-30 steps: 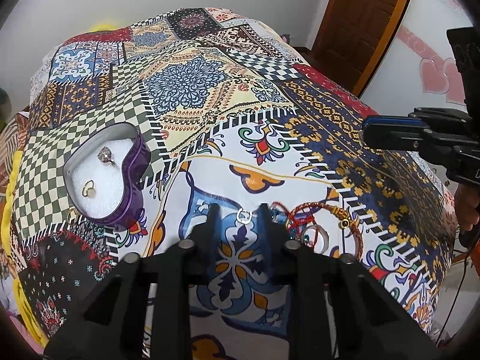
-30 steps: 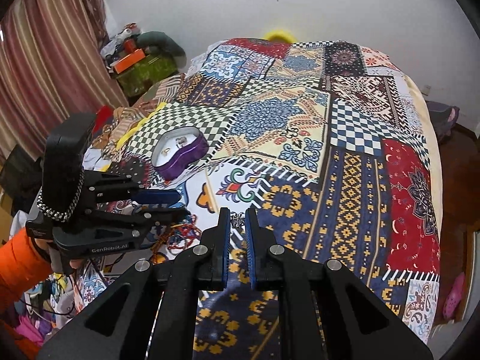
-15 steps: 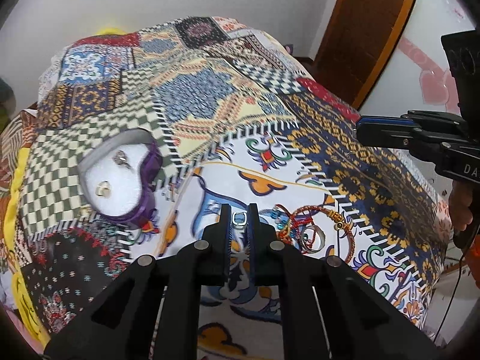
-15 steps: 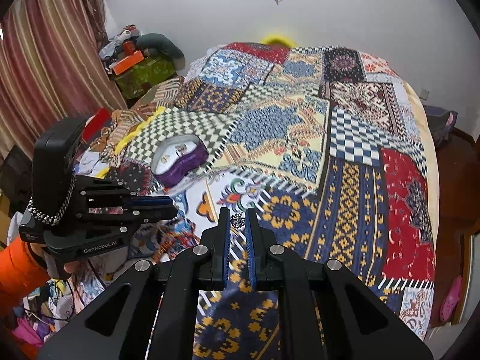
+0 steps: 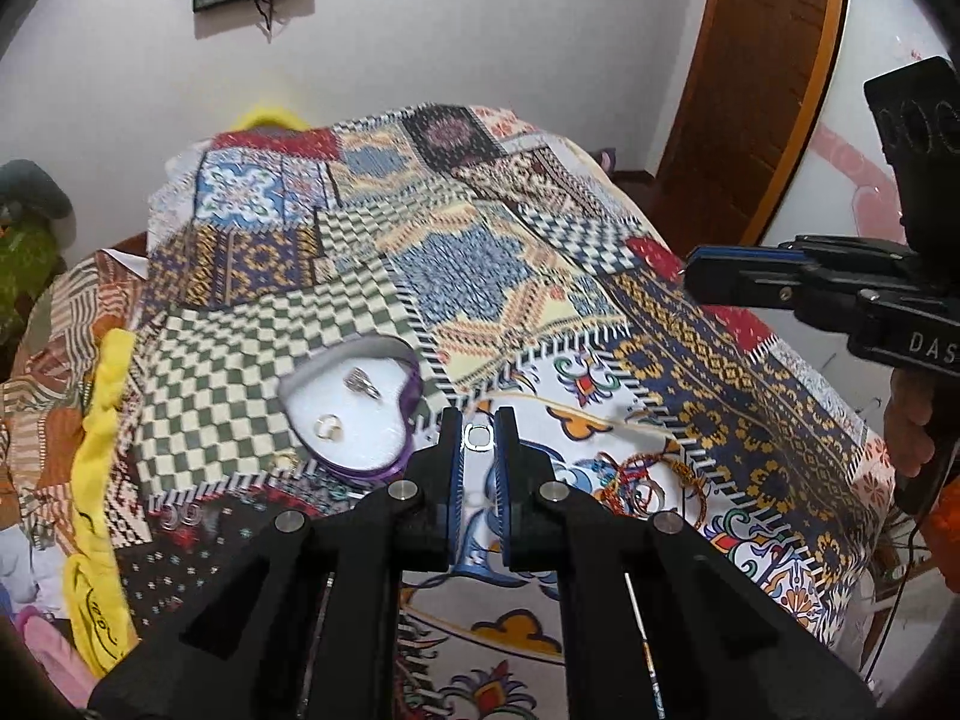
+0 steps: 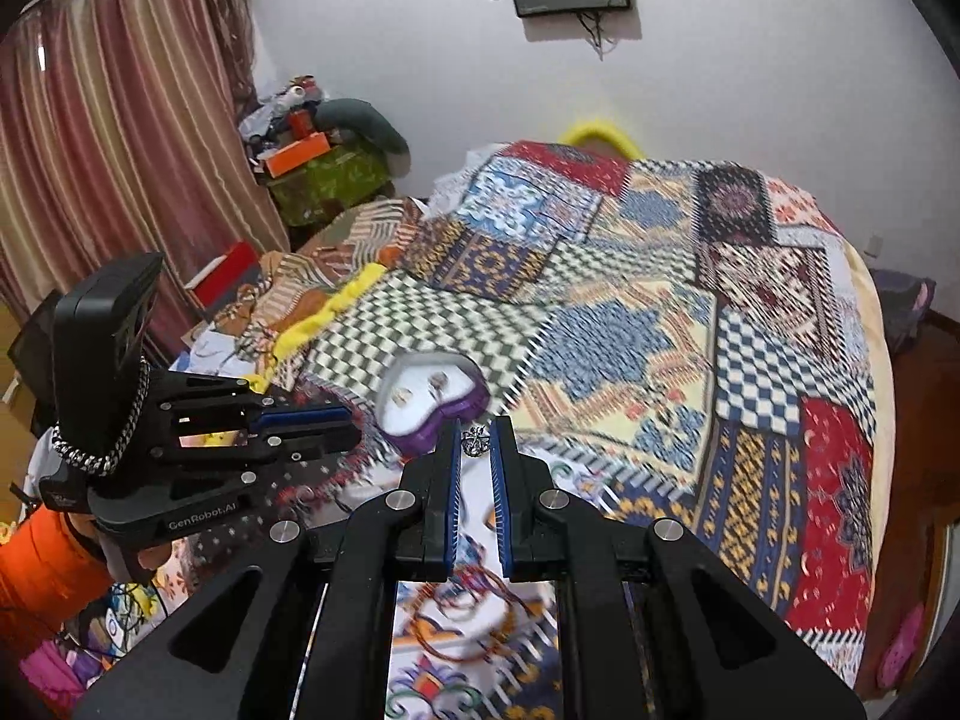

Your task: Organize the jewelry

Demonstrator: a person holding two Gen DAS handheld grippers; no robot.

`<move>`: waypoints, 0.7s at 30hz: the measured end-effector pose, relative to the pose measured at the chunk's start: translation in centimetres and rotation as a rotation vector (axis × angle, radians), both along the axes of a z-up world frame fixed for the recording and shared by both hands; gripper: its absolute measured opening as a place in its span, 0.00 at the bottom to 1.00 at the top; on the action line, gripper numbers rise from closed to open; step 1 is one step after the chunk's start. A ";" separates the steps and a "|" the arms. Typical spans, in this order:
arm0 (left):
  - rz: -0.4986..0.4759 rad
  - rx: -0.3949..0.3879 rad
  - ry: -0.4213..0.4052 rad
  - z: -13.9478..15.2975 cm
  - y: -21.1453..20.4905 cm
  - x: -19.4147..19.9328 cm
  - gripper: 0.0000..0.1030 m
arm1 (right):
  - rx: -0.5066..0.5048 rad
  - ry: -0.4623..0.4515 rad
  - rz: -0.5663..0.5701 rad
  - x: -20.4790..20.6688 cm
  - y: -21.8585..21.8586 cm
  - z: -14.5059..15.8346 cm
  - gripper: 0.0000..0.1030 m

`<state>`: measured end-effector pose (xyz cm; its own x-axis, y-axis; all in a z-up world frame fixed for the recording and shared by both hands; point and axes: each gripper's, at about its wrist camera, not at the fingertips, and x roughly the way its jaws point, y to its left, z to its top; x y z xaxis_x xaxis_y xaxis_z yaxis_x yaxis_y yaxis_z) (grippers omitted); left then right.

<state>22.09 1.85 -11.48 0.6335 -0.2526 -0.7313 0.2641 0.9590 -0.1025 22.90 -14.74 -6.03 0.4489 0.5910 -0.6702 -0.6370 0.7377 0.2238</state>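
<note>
My left gripper (image 5: 478,427) is shut on a small silver ring (image 5: 477,437), lifted above the patchwork bed cover. My right gripper (image 6: 476,435) is shut on a small dark ornate silver piece (image 6: 474,441), also held above the cover. A purple heart-shaped box (image 5: 354,414) with a white lining lies open just left of the left gripper; two rings rest in it. It also shows in the right wrist view (image 6: 433,399), just beyond my fingertips. A heap of red thread bracelets and bangles (image 5: 651,477) lies on the cover to the right.
The patchwork bed cover (image 5: 480,276) fills both views. A yellow cloth (image 5: 102,396) runs along the left bed edge. A wooden door (image 5: 762,78) stands at the right. Curtains (image 6: 108,180) and cluttered boxes (image 6: 324,174) stand beyond the bed.
My left gripper closed on the silver ring and lifted it off the cover toward the heart box. My right gripper, still shut on its piece, rose and moved toward the box too.
</note>
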 end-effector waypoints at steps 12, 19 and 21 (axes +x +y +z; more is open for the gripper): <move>0.070 -0.011 -0.054 1.5 3.6 0.7 0.08 | -0.005 0.004 0.063 1.7 5.3 -0.6 0.09; 0.115 -0.022 -0.022 -0.5 5.8 2.2 0.08 | -0.046 0.035 0.092 3.2 8.2 -2.7 0.09; 0.122 -0.025 -0.009 -1.2 6.2 2.6 0.08 | -0.062 0.048 0.101 3.7 9.1 -3.4 0.09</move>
<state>24.74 8.06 -12.63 0.6673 -0.1910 -0.7199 0.1465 0.9813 -0.1246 26.60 -5.67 -9.47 0.3556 0.5883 -0.7263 -0.6985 0.6836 0.2116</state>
